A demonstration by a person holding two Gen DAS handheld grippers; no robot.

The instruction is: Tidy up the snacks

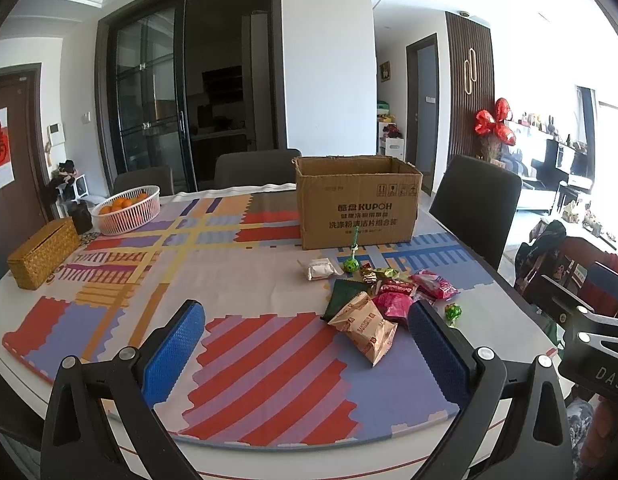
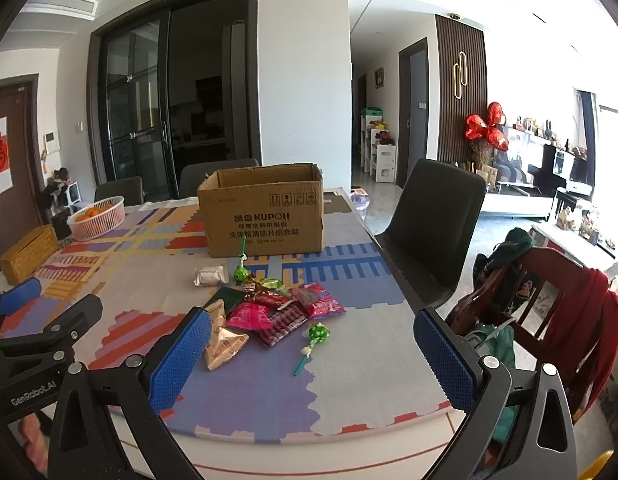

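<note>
A pile of snack packets (image 1: 383,296) (image 2: 269,308) lies on the patterned table mat, in front of an open-topped cardboard box (image 1: 357,204) (image 2: 265,214). The pile holds pink and red packets, a tan packet (image 1: 365,326) (image 2: 221,340) and a dark green one. A white packet (image 1: 319,269) (image 2: 209,276) and a green lollipop (image 1: 351,262) (image 2: 241,270) lie close to the box. Another green lollipop (image 2: 315,338) (image 1: 453,314) lies at the pile's right. My left gripper (image 1: 307,344) is open, hovering near the table's front edge, empty. My right gripper (image 2: 313,356) is open and empty too, to the left gripper's right.
A white basket of oranges (image 1: 127,208) (image 2: 96,218) and a woven tissue box (image 1: 43,252) (image 2: 27,254) stand at the table's far left. Dark chairs (image 1: 475,208) (image 2: 441,220) surround the table. A red wooden chair with clothes (image 2: 549,308) stands at the right.
</note>
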